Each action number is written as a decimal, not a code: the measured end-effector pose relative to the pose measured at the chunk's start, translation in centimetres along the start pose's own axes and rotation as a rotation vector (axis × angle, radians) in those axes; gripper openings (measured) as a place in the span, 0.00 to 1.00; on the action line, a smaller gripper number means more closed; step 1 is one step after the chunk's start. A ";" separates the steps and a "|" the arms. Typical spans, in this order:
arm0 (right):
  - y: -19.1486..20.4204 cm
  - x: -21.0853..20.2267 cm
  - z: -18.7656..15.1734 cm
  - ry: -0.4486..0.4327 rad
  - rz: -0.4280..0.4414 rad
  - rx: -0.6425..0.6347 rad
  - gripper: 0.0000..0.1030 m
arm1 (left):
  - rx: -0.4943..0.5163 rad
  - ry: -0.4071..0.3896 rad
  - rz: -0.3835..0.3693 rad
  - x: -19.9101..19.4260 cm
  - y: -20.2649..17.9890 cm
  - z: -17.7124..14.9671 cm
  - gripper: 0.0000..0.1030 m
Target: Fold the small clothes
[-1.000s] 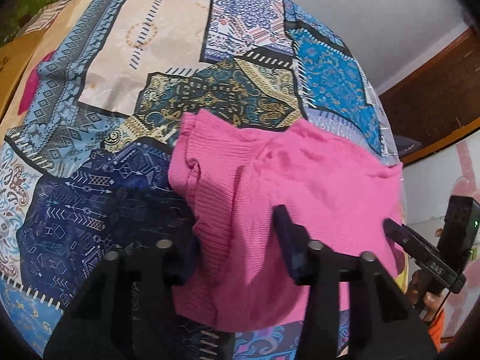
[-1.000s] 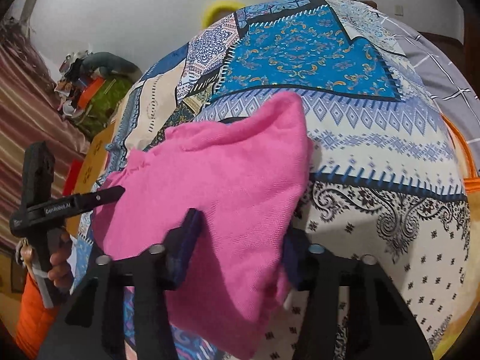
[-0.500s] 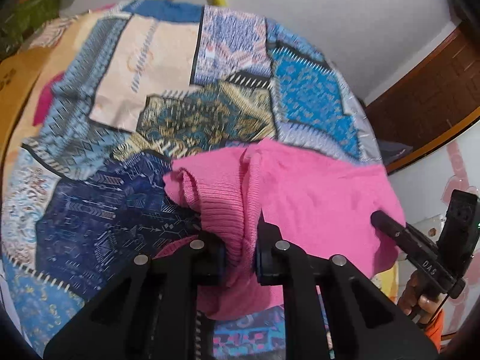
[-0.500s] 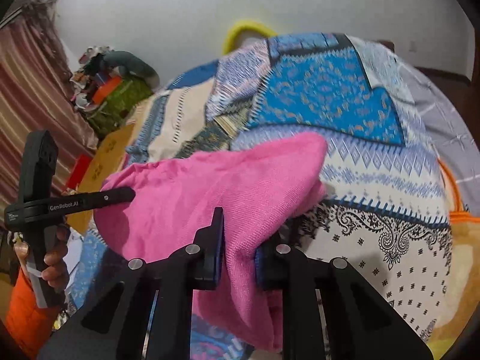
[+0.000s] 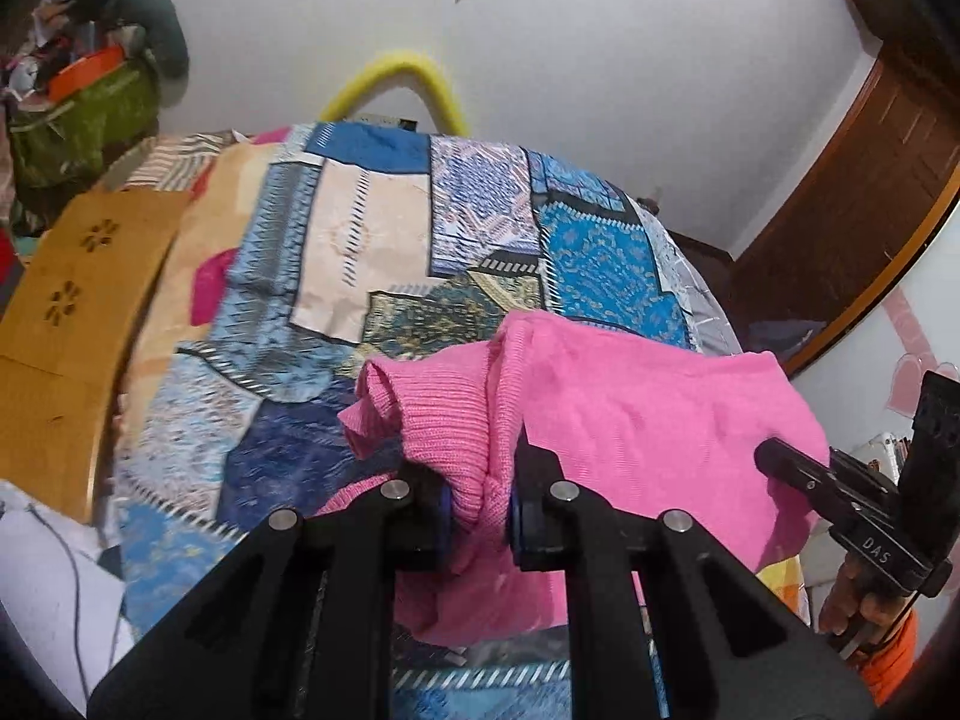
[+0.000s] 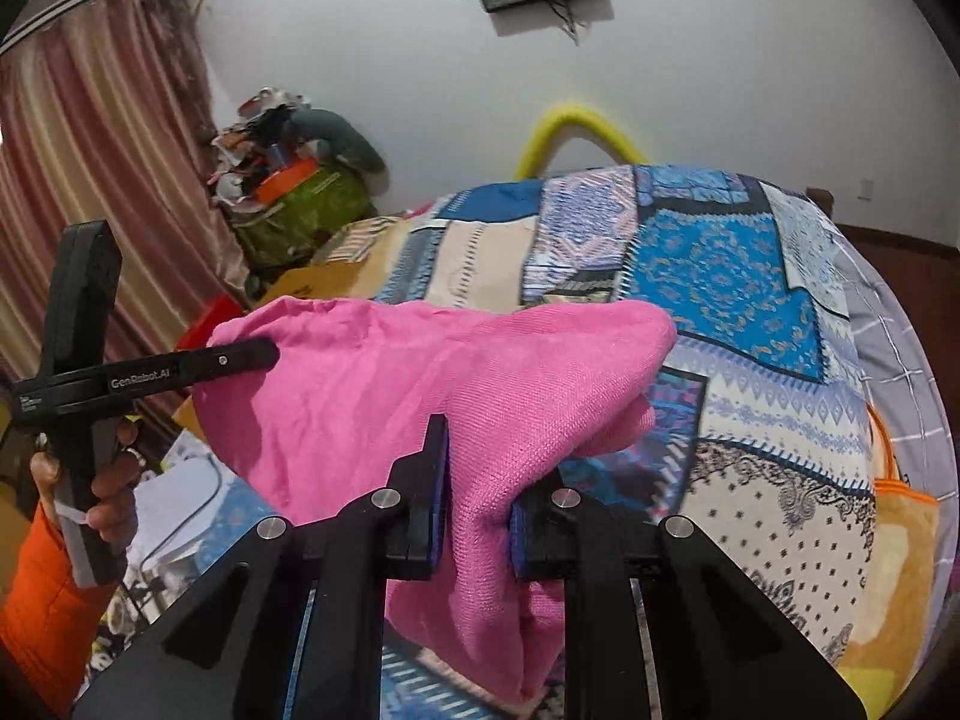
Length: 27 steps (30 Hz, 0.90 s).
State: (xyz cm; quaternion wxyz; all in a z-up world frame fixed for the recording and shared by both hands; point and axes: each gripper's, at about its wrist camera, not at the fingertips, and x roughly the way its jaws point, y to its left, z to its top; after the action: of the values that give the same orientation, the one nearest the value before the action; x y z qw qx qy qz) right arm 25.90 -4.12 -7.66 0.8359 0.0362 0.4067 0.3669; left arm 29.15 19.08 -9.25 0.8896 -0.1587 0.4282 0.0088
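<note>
A pink knitted garment hangs stretched between my two grippers above the patchwork bedspread. My left gripper is shut on its ribbed edge. My right gripper is shut on the other end of the garment. In the left wrist view the right gripper reaches into the cloth from the right. In the right wrist view the left gripper reaches in from the left. The cloth's lower part droops below the fingers.
The patchwork bedspread covers the bed ahead. A wooden board lies at the bed's left side. A green bag with clutter stands by the curtain. A yellow tube arches behind the bed. A wooden door is at the right.
Both grippers closed on the pink garment and lifted it off the bedspread. The views tilted up, showing more wall.
</note>
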 end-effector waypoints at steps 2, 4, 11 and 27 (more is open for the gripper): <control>1.1 -0.1 -0.4 0.006 0.014 -0.006 0.14 | -0.008 -0.008 0.012 -1.3 1.0 -0.7 0.13; 2.1 0.2 -0.8 0.018 0.032 -0.007 0.14 | -0.017 -0.009 0.019 -2.0 2.0 -1.5 0.13; 4.2 3.6 -3.8 0.100 0.072 0.001 0.14 | -0.052 0.048 0.073 -1.9 6.0 -5.5 0.13; 2.2 8.4 -8.0 0.261 -0.002 0.031 0.17 | -0.013 0.223 0.195 6.2 9.7 -11.5 0.21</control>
State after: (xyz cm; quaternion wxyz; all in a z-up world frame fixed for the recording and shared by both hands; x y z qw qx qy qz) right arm 22.33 0.97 -17.65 0.7755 0.0007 0.5176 0.3615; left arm 22.85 24.19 -23.39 0.8305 -0.1220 0.5375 0.0801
